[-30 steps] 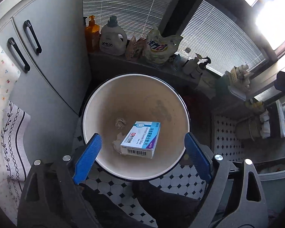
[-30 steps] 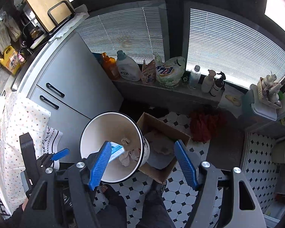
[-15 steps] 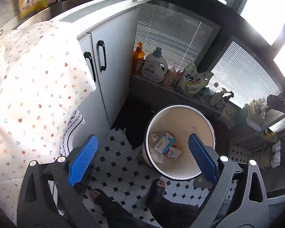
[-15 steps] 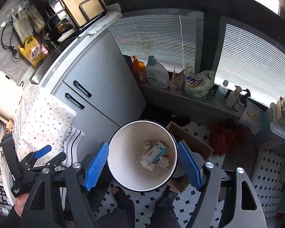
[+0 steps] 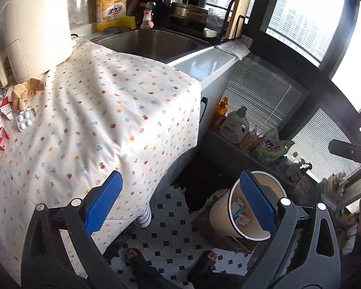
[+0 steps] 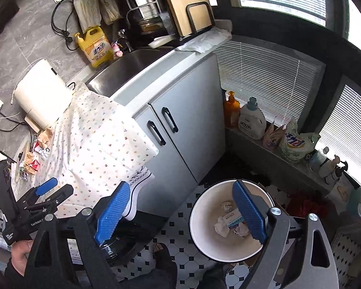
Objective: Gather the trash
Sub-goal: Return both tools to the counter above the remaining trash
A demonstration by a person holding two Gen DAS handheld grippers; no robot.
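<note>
Left gripper: the left gripper (image 5: 180, 204) spreads wide with nothing between its blue pads, angled down across the edge of the flowered cloth (image 5: 103, 110), which suits a reach toward the litter at the far corner.
Right gripper: the right gripper (image 6: 183, 214) is opening its jaws at this moment, and nothing sits between them; it hangs above the floor with the bin under its right finger.
Bin: the white bin (image 6: 197, 228) stands on the black-and-white tiled floor (image 6: 180, 219) just beside the grey cabinet (image 6: 187, 125), low and close, so drops from the counter are short.
Already collected: a medicine box (image 6: 232, 220), a foil ball (image 6: 226, 206) and crumpled tissue (image 6: 220, 227) lie at the bottom of the bin.
Trash to go: a blister pack of pills (image 5: 24, 119), brown crumpled paper (image 5: 26, 91) and red-and-white wrappers (image 5: 0, 137) are bunched on the cloth near the white appliance (image 5: 36, 29), well apart from both grippers.
Step in hand, my read: both tools look free and ready for another pick-up from that pile.
Watch for: the flat blister pack may be hard to pinch off soft cloth, and the fabric could bunch into the pads.
</note>
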